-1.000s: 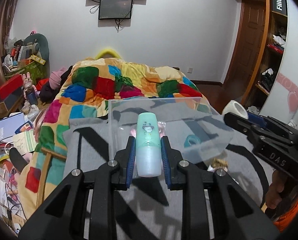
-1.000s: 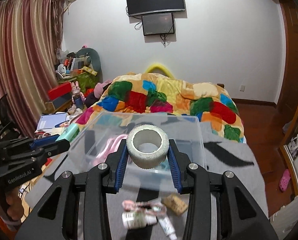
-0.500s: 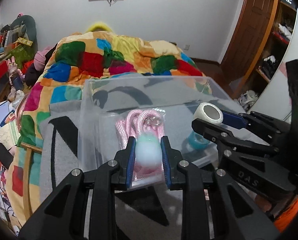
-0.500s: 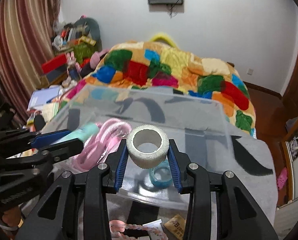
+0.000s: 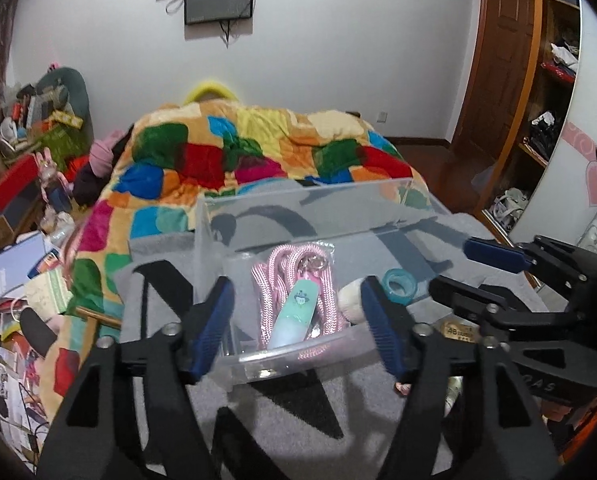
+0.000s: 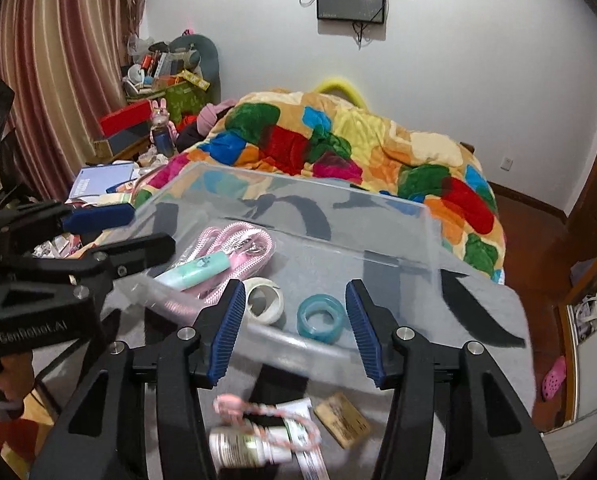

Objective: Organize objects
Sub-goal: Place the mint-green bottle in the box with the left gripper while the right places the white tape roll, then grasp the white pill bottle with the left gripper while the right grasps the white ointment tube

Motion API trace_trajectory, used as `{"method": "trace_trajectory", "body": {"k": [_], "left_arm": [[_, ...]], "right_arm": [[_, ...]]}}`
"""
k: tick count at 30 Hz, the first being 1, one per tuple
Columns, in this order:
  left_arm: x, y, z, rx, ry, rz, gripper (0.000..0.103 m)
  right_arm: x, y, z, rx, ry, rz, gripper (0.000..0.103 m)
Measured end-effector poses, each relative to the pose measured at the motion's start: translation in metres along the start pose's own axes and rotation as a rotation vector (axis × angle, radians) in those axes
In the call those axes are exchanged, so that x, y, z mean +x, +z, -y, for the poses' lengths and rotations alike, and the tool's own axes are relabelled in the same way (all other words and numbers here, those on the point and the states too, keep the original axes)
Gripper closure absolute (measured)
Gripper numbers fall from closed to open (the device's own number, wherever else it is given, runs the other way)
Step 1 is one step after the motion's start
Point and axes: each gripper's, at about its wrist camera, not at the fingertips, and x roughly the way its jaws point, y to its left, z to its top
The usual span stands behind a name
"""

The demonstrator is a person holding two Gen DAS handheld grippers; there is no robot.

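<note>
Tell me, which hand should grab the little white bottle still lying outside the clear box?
Probably the right gripper. It is open and empty, and the white bottle lies just below its fingers, outside the clear box. The left gripper, also open, faces the box's other end.

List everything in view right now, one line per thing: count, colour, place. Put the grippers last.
clear box: 1, transparent, on the grey blanket
mint tube: 1, mint green, in the box, lying on the pink cord
pink cord: 1, pink, bagged, left part of the box
white tape roll: 1, white, in the box beside the teal roll
teal tape roll: 1, teal, in the box
white bottle: 1, white, on the blanket in front of the box
tan card: 1, tan, on the blanket, right of the bottle
patchwork quilt: 1, multicoloured, on the bed behind the box
left gripper: 1, black with blue pads, open, empty
right gripper: 1, black with blue pads, open, empty
</note>
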Motion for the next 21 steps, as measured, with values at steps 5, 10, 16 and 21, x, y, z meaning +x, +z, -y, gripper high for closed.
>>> {"method": "trace_trajectory", "body": {"k": [5,10,16,21], "left_arm": [[-0.013,-0.009,0.015,0.043,-0.027,0.015,0.021],[-0.012,-0.025,0.036,0.083,-0.068,-0.014,0.021],[0.006,-0.064,0.058,0.107,-0.125,-0.114,0.021],[0.019,-0.086,0.069,0.114,-0.17,-0.154,0.025]], "right_arm": [[-0.024,-0.021,0.015,0.026,-0.017,0.014,0.049],[-0.035,-0.043,0.029,0.058,-0.025,0.003,0.049],[-0.035,-0.074,0.027,0.029,-0.003,-0.035,0.049],[-0.022,-0.094,0.024,0.014,0.02,-0.083,0.062]]}}
